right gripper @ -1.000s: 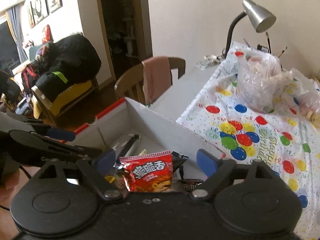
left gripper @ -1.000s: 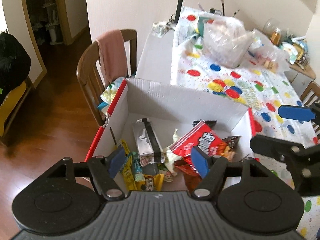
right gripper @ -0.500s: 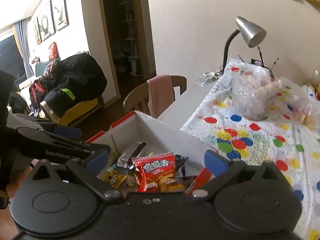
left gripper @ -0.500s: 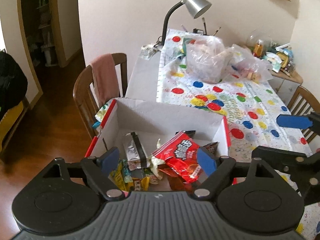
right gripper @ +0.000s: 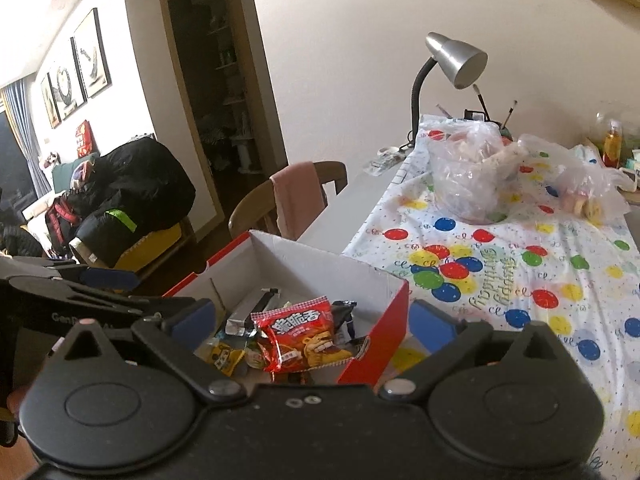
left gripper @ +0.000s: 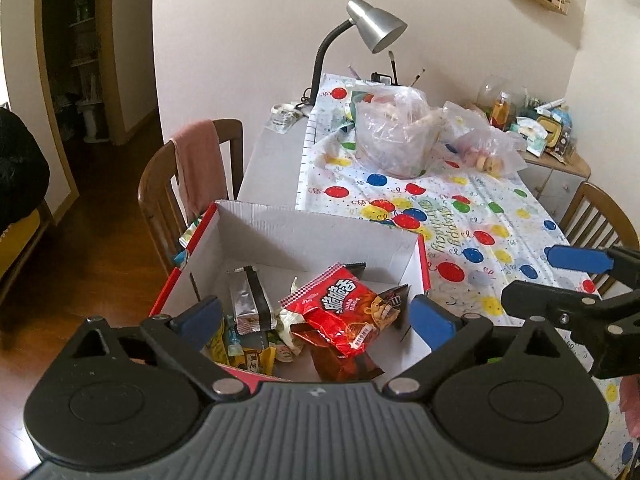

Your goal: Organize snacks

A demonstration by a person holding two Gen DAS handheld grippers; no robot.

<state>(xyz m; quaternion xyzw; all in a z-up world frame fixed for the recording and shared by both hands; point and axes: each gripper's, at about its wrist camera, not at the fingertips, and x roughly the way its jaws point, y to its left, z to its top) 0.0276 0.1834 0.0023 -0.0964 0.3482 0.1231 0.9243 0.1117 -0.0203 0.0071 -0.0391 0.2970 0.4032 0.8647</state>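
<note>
- Both claws, left claw (left gripper: pixel 314 314) and right claw (right gripper: pixel 312 322), gape wide and empty, having risen away from the box (left gripper: pixel 320 236) at lower centre.
- Red packet (left gripper: pixel 344 316) lies inside; the drop looks finished.

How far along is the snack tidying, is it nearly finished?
Looks well along. Done: a red chip bag, a silver packet and small yellow packets lie loosely piled in the cardboard box. In hand: nothing; the left gripper and right gripper are both open and empty above the box. Possibly left: two plastic bags of food sit on the balloon tablecloth; whether they belong in the box is unclear.
</note>
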